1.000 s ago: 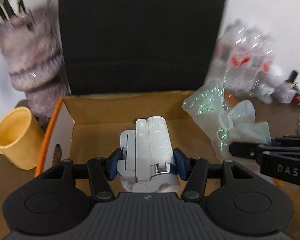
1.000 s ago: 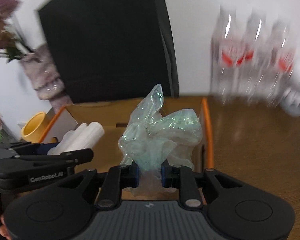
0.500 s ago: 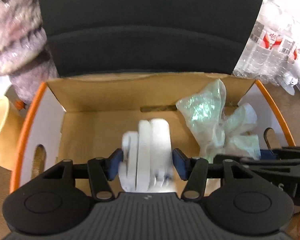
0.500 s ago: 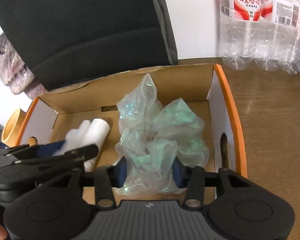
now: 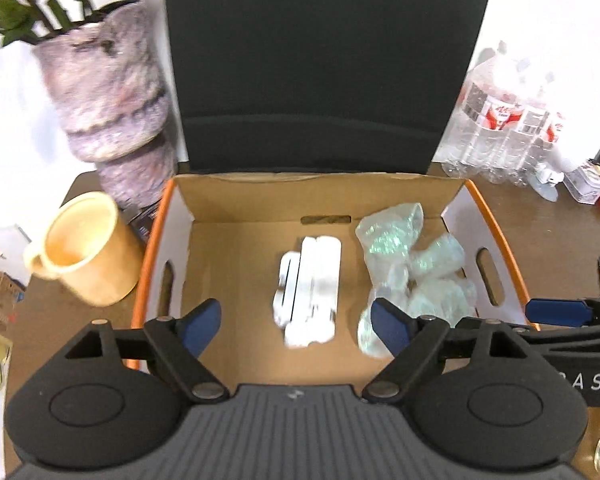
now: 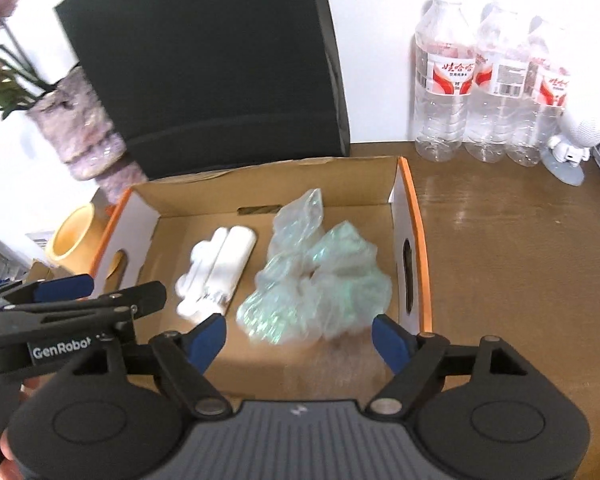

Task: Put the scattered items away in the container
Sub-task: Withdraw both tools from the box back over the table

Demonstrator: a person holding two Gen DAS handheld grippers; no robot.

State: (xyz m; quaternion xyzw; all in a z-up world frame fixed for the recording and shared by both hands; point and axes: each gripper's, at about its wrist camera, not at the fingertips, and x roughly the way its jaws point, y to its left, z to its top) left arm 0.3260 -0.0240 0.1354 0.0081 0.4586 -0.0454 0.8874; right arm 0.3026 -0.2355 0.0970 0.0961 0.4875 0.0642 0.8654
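Two handheld grippers hover at the near edge of an open cardboard box (image 5: 260, 216), each with its blue-padded fingers spread wide and holding nothing. From its own camera, the left gripper (image 5: 296, 322) frames a white plastic gadget (image 5: 308, 288) lying flat on the box floor near the middle; it looks like two or three rounded white bars joined side by side, slightly blurred. The right gripper (image 6: 300, 334) frames a crumpled clear plastic bag (image 6: 316, 276) with a green, iridescent shimmer, resting on the box floor just right of the gadget and close to the right wall. The box has brown inner walls, white end panels with slot handles and orange rims. Left of the box stands a yellow mug (image 5: 86, 248), and behind that a mottled purple vase (image 5: 112, 108) holding stems. Behind the box rises a black chair back (image 5: 320, 60). On the brown table (image 6: 520, 260) to the far right stand clear water bottles (image 6: 488, 84) with red and white labels.
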